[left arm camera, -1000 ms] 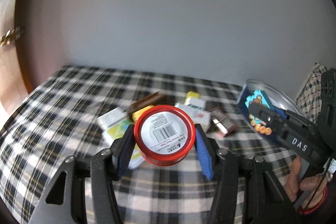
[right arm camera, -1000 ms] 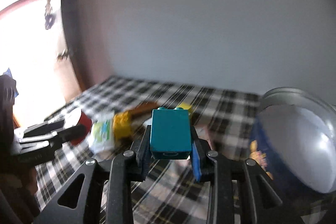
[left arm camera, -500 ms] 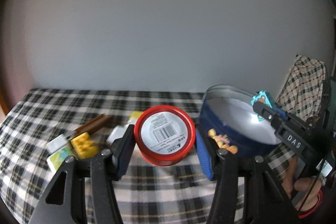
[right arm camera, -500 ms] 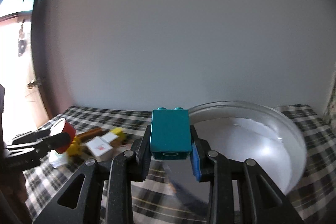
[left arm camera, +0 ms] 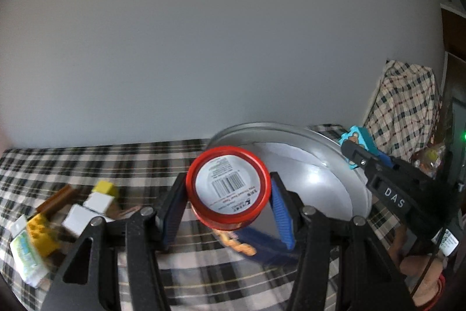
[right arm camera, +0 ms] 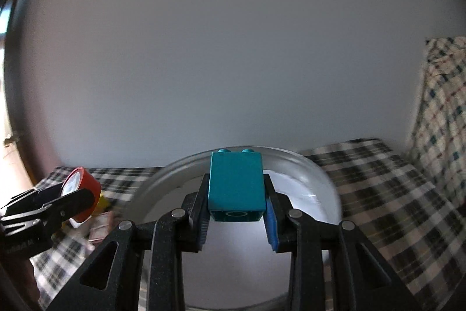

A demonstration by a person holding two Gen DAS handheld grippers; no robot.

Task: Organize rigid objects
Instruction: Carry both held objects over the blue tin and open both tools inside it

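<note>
Both hands have swung away from the clutter toward the round tin (right arm camera: 317, 179) within the last second — the right gripper (right arm camera: 236, 212), pinching the teal block (right arm camera: 236, 182), now hangs over its pale inside. The left gripper (left arm camera: 227, 209), clamped on the red-rimmed tub (left arm camera: 228, 188), has reached the tin's near edge — both look ready to drop in, while the yellow brick (left arm camera: 40, 235) and white boxes (left arm camera: 87, 209) wait on the checked cloth (left arm camera: 116, 162).

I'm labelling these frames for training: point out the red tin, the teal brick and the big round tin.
red tin (left arm camera: 227, 186): left wrist view, on its white barcode label.
teal brick (right arm camera: 236, 181): right wrist view, on its flat top face.
round tin (right arm camera: 303, 185): right wrist view, on its pale inner wall.
</note>
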